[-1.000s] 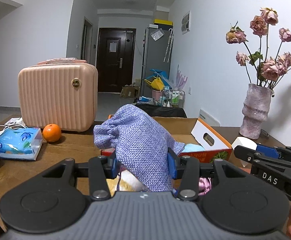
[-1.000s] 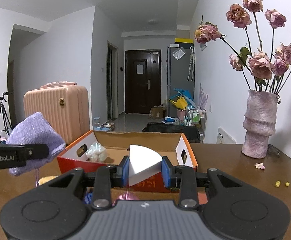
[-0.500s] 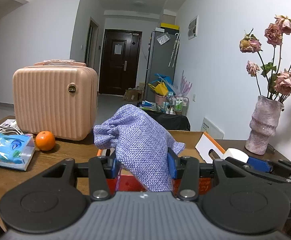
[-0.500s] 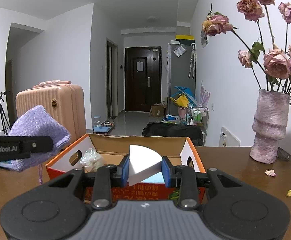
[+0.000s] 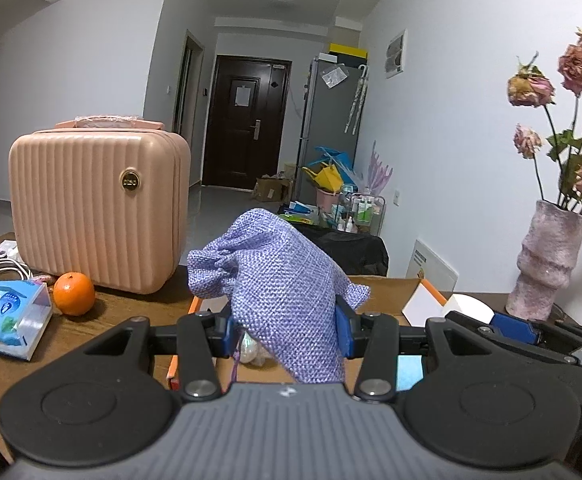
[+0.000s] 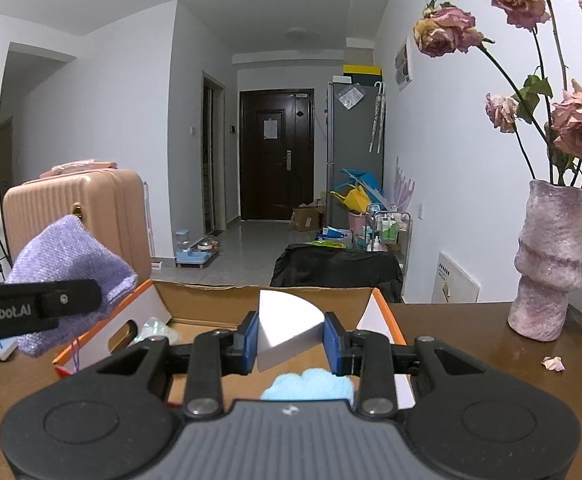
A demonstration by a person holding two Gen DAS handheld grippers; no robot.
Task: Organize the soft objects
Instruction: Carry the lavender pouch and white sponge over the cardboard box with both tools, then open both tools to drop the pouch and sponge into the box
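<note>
A: Holding the purple woven pouch (image 5: 287,292) in our left gripper (image 5: 283,330), jaws clamped across its lower body, above the cardboard box (image 6: 211,300). It looks light and limp; long axis upright, gathered mouth tilted left.

B: Our right gripper (image 6: 291,338) is closed on the white foam wedge (image 6: 287,326), over the box; soft, point aimed back at us.

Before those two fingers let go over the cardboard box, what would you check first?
1. Left gripper clamps the purple woven pouch: ok.
2. Right gripper clamps the white wedge: ok.
3. Cardboard box open at top: ok.
4. Room left inside beside the blue fluffy item: ok.
5. Pouch fully over the box: cannot tell.
6. Vase standing apart from the box: ok.
</note>
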